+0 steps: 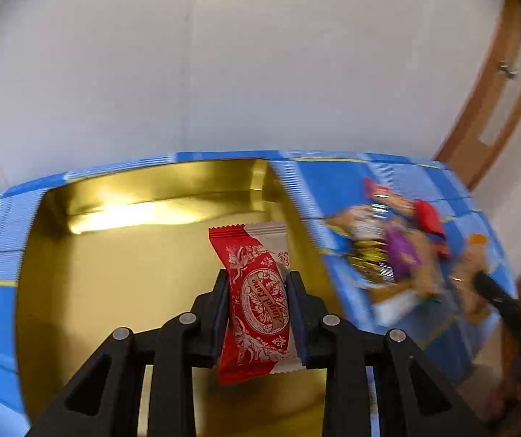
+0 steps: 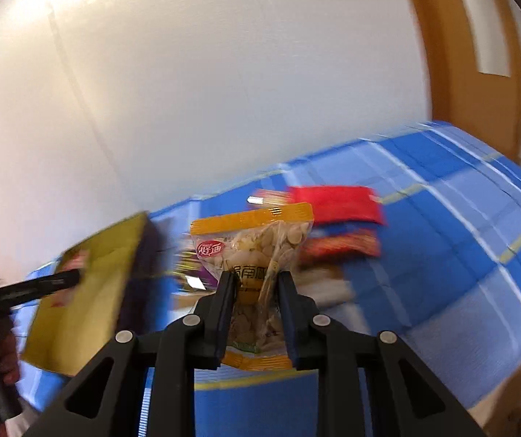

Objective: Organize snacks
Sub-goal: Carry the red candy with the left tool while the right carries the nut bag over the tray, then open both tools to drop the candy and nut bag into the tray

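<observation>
Claws (image 1: 258, 280) (image 2: 255, 278): one red packet (image 1: 256, 302), one orange-topped bag (image 2: 256, 255).

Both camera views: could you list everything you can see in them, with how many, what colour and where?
Box: one, gold inside, on the cloth, open.
Red packet: one, red and white, held over the box.
Clear bag: one, yellow-edged, pale pieces inside, held above the cloth.
Snack pile: several, red, purple, gold, blurred, on the cloth right of the box.
Cloth: one, blue plaid, covering the surface.
Wall: white, behind.
Door: one, brown, far right.
Left tool: one, black, shut on the red packet.
Right tool: one, black, shut on the clear bag.
</observation>
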The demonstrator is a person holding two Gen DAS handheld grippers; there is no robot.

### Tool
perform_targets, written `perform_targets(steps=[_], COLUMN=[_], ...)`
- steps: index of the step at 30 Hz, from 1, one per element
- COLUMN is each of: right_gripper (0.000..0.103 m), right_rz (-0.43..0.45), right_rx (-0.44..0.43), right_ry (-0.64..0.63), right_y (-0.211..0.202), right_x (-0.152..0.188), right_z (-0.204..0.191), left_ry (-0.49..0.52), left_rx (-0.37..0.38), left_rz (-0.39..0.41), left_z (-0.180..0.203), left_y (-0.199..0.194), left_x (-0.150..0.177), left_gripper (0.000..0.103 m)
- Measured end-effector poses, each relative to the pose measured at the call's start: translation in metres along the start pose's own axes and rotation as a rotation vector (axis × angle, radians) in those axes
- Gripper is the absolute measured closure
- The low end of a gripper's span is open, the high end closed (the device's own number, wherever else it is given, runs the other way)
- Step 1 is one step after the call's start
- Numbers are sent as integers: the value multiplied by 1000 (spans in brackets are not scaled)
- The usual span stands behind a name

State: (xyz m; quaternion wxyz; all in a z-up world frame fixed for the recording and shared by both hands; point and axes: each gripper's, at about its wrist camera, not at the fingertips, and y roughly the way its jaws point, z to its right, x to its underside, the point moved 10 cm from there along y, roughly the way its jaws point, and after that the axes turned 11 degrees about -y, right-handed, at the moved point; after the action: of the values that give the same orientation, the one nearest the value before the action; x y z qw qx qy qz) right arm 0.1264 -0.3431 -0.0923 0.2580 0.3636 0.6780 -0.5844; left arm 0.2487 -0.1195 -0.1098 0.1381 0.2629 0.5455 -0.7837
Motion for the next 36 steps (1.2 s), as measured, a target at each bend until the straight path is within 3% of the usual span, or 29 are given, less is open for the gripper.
perform_targets(steps=[6, 12, 22, 30, 33, 35, 36], right_gripper=[79, 79, 79, 79, 79, 79, 79], right_rz=[-79, -170, -285, -280, -277, -284, -289], right_rx=[-140, -192, -196, -186, -181, -183, -182], right_ry=[-62, -157, -179, -180, -184, -187, -190], right_y=[47, 100, 165, 165, 162, 163, 164], right_x=[-36, -51, -43, -49, -49, -48, -47], right_z=[-79, -141, -175, -177, -177, -179, -180], left_ry=[-31, -40, -68, -72, -87, -79, -69], left_rx=[-86, -151, -184, -250, -271, -281, -282], left_rz=[-70, -92, -88, -75, -71, -60, -51], left_z=[-49, -81, -111, -137, -145, -145, -143], left_y=[35, 61, 76, 78, 76, 71, 67], left_x=[-24, -40, -45, -42, -40, -40, -40], left_gripper=[73, 73, 73, 73, 70, 56, 44])
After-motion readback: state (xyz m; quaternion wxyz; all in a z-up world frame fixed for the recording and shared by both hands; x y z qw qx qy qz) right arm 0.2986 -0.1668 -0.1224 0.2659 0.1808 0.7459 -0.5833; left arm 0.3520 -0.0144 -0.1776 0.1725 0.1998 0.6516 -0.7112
